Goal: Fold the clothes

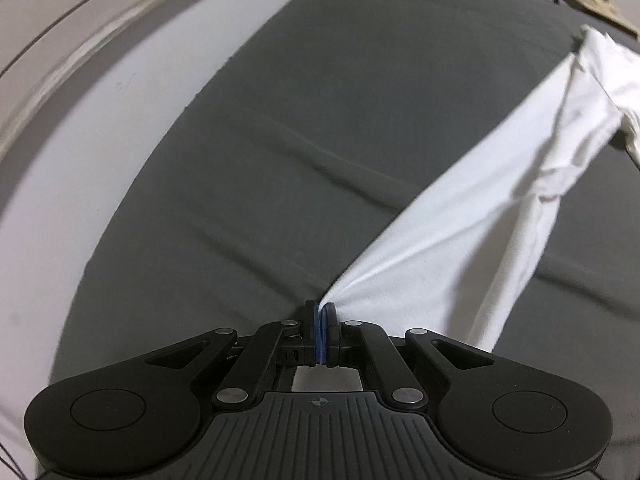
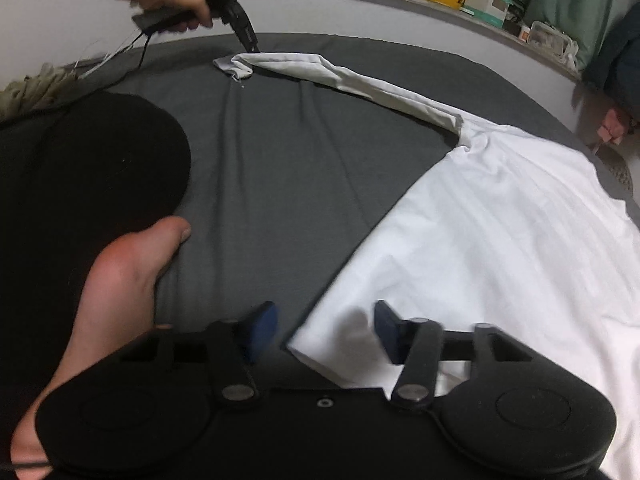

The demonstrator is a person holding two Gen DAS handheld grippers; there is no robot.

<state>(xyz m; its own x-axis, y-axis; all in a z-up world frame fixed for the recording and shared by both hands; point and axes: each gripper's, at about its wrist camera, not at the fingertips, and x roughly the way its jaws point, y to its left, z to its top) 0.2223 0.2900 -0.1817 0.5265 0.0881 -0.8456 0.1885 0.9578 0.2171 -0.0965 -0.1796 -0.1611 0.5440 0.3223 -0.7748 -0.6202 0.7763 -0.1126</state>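
Nearest me, my right hand-held gripper [image 2: 326, 326] is hovering with its blue pads standing apart, partly spread, over the near corner of the white garment [image 2: 500, 216], gripping nothing, while my bare foot [image 2: 120, 280] is resting on the dark grey sheet [image 2: 280, 184] to its left. The garment is lying flat across the right side of the bed, with one long sleeve [image 2: 360, 80] stretching away to the far left. There my left hand-held gripper [image 1: 322, 318] is pinching the sleeve end, its pads closed tight on the white cloth.
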